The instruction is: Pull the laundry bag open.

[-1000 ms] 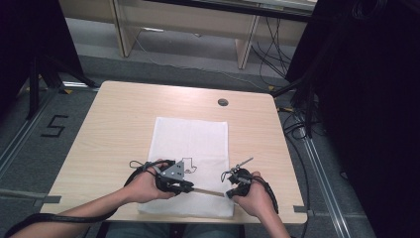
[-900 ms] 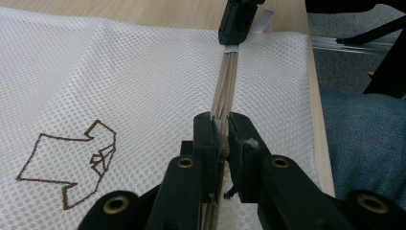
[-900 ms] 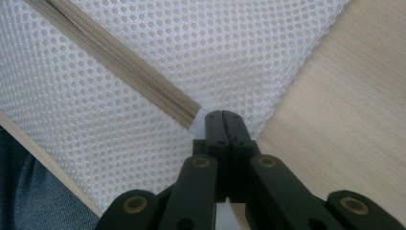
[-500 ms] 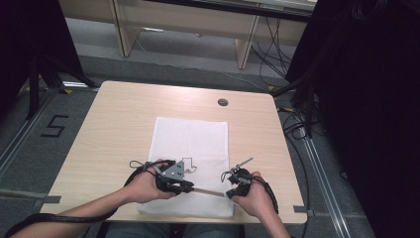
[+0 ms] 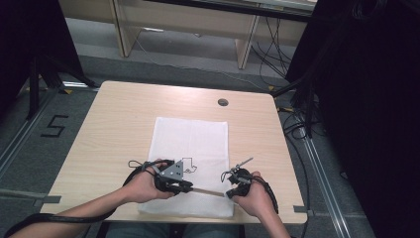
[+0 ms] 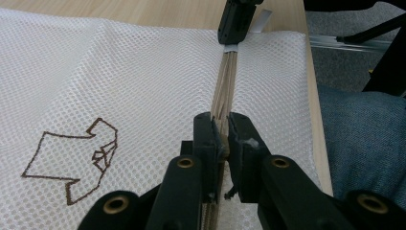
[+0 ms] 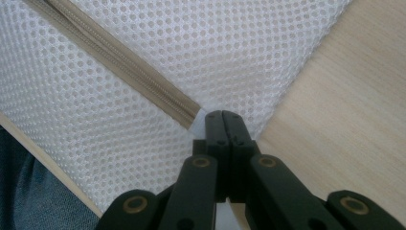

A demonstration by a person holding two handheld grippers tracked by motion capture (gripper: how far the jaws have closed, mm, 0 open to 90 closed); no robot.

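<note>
A white mesh bag point(image 5: 190, 144) lies flat on the wooden table point(image 5: 124, 124), with a brown shirt outline point(image 6: 76, 158) printed on it. Its beige zipper point(image 6: 227, 81) runs along the near edge. My left gripper point(image 6: 223, 129) is shut on the zipper, the tape pinched between its pads. My right gripper point(image 7: 222, 120) is shut on the white tab at the zipper's point(image 7: 119, 67) end, at the bag's corner. From above, the left gripper point(image 5: 185, 187) and right gripper point(image 5: 229, 193) face each other along the zipper point(image 5: 205, 191), a short stretch apart.
A round cable hole point(image 5: 223, 102) sits at the table's far right. The table's near edge runs just behind the bag, with a leg in blue jeans point(image 6: 364, 139) below it. Black stands and cables point(image 5: 297, 124) crowd the floor on the right.
</note>
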